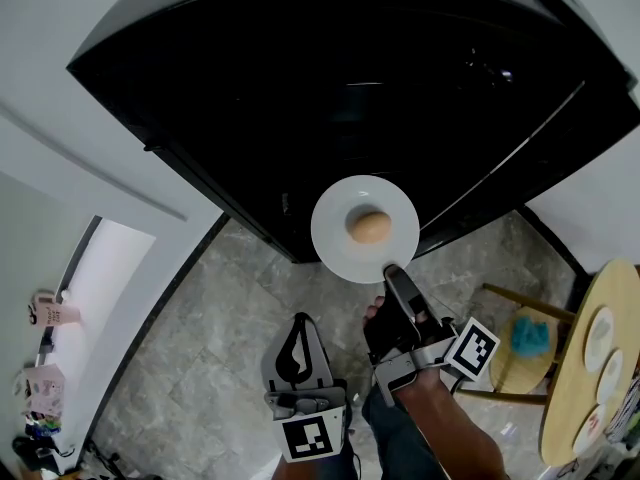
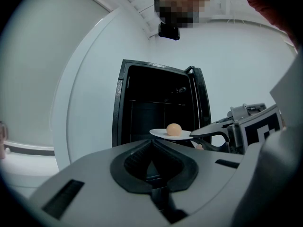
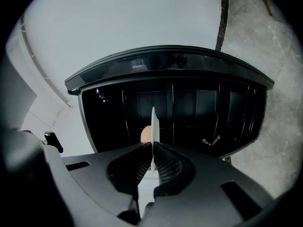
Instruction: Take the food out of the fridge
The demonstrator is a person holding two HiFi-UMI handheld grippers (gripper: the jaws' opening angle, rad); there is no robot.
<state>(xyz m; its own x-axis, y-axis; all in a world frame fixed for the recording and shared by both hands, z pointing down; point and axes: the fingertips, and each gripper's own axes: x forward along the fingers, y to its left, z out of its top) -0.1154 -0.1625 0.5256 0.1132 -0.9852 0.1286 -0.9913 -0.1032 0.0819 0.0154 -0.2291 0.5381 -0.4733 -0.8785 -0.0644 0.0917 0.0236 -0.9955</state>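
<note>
Held out level, the right gripper (image 1: pixel 392 270) is clamped on the rim of a white plate (image 1: pixel 338 246) carrying the round tan food (image 1: pixel 369 227), just outside the open black fridge (image 1: pixel 300 98). The left gripper (image 1: pixel 298 320) waits low with its jaws together and empty, over the grey stone floor (image 1: pixel 200 348).

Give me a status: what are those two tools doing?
Right tool shut on white plate, tan round food on it. Left tool shut, empty. Plate in front of open fridge, nothing blocking.

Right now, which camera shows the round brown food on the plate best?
The head view: the food sits whole, from above, on the white plate. The left gripper view shows it small, side-on; the right gripper view shows only a sliver beside the edge-on plate.
</note>
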